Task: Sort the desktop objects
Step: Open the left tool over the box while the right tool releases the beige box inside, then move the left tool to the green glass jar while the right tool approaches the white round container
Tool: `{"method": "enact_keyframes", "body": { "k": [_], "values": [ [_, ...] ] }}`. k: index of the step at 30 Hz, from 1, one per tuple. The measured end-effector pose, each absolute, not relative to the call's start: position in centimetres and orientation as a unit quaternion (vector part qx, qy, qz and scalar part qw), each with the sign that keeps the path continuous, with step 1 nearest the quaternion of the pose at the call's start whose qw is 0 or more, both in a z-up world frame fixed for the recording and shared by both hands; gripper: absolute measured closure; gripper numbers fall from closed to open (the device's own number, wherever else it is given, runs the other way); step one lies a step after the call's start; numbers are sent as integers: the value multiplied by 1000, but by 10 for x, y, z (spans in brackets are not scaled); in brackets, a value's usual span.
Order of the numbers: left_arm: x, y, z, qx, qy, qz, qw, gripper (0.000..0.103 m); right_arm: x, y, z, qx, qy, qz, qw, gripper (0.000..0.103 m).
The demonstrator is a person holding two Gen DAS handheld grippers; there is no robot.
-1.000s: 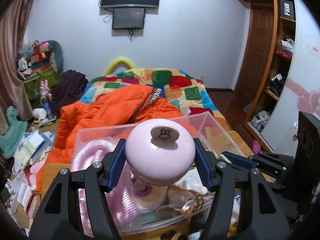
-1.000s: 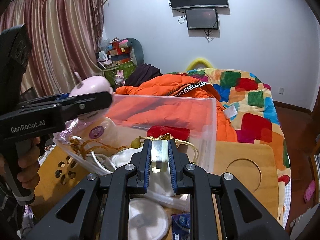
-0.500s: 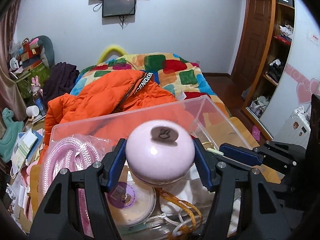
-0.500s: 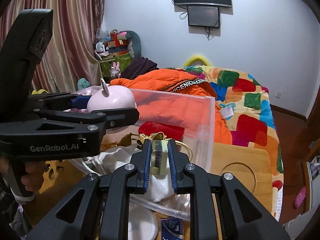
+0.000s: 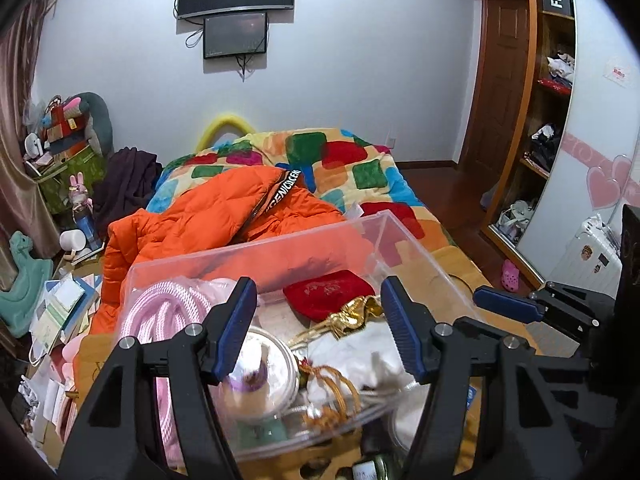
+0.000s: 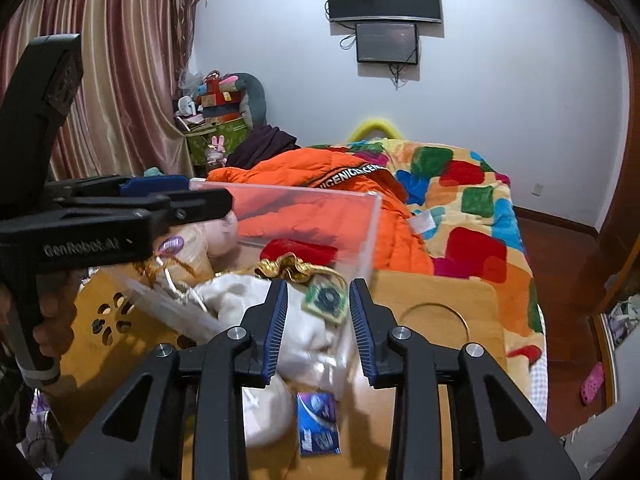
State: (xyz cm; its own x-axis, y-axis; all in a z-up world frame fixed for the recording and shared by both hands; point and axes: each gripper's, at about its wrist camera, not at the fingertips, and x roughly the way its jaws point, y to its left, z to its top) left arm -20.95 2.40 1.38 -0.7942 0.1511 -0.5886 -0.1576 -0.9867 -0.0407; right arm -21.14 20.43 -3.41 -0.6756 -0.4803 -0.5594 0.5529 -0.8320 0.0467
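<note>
Right wrist view, right tongs (image 6: 318, 320) parted, just opening, green tag (image 6: 326, 299) between, left tongs (image 5: 318, 330) open over clear bin (image 5: 404, 240).

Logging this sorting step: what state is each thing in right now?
Left gripper: open, nothing held.
Right gripper: just opening; green tag loose between fingers.
Clear bin: lidless, partly filled.
Red pouch: lying in bin.
Pink rope: coiled in bin.
</note>
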Motion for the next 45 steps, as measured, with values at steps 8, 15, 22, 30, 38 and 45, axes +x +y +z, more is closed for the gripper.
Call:
{"method": "enact_keyframes", "body": {
  "k": [8, 15, 22, 30, 38, 45],
  "values": [
    [-182, 28, 5, -325, 4, 942, 88, 39, -188, 216, -46, 308, 51, -904, 291, 64],
    [-158, 35, 1, -330, 28, 939, 92, 39, -167, 209, -63, 324, 58, -890, 316, 59],
    [-140, 32, -17, -353, 10, 930, 101, 39, -159, 199, -83, 350, 73, -874, 329, 58],
    [-134, 32, -49, -393, -9, 913, 108, 39, -156, 191, -94, 352, 85, -875, 322, 48],
    [-134, 22, -64, -412, -31, 904, 106, 39, -160, 180, -97, 345, 100, -877, 320, 40],
    [-139, 20, -70, -417, -37, 902, 104, 39, -157, 179, -98, 336, 106, -880, 319, 41]
  ]
}}
